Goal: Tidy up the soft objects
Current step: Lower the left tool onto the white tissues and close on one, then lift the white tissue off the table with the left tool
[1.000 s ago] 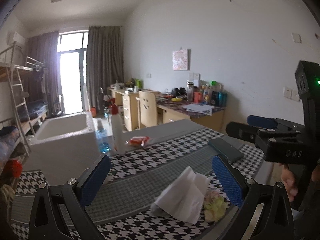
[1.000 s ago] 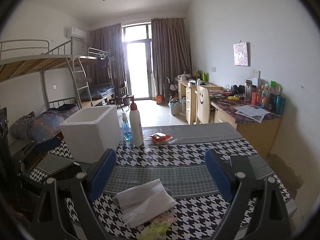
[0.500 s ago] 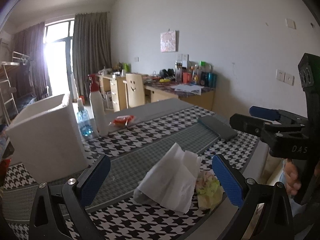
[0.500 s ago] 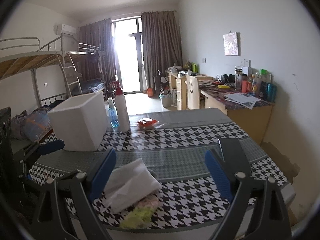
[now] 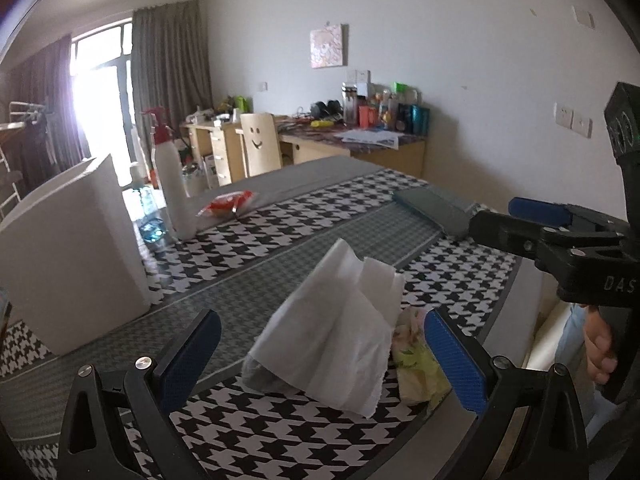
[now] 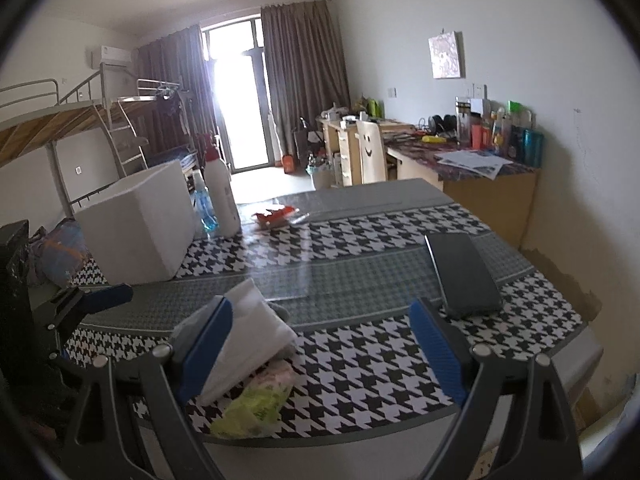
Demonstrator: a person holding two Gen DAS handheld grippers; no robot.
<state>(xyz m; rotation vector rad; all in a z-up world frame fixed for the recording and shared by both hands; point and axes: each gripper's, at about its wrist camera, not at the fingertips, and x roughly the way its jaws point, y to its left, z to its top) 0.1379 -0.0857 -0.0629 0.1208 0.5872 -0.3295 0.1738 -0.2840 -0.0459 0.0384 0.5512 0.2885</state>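
From the left wrist view, the left hand-held gripper [image 5: 320, 360] hangs low over the near edge of the table [image 5: 320, 224], its blue pads spread wide and holding nothing. The white tissue [image 5: 340, 332] lies on the houndstooth cloth between the pads, tented up, with a yellow-green floral packet [image 5: 416, 360] touching its right side. To the right, the right hand-held gripper [image 5: 532, 220] reaches in level above the table, a person's hand [image 5: 600, 348] wrapped around its grip; from this side I cannot tell how far it gapes. A dark flat case [image 5: 436, 210] lies beyond it, and a white foam box [image 5: 68, 248] stands at far left beside a white bottle [image 5: 174, 192].

The right wrist view shows the right hand-held gripper [image 6: 320, 352] wide open and empty, set right of the tissue [image 6: 248, 340], whose left part hides behind the near blue pad. The packet [image 6: 256, 400] sits at the table's near edge. Here alone a bunk bed [image 6: 60, 120] shows at far left.
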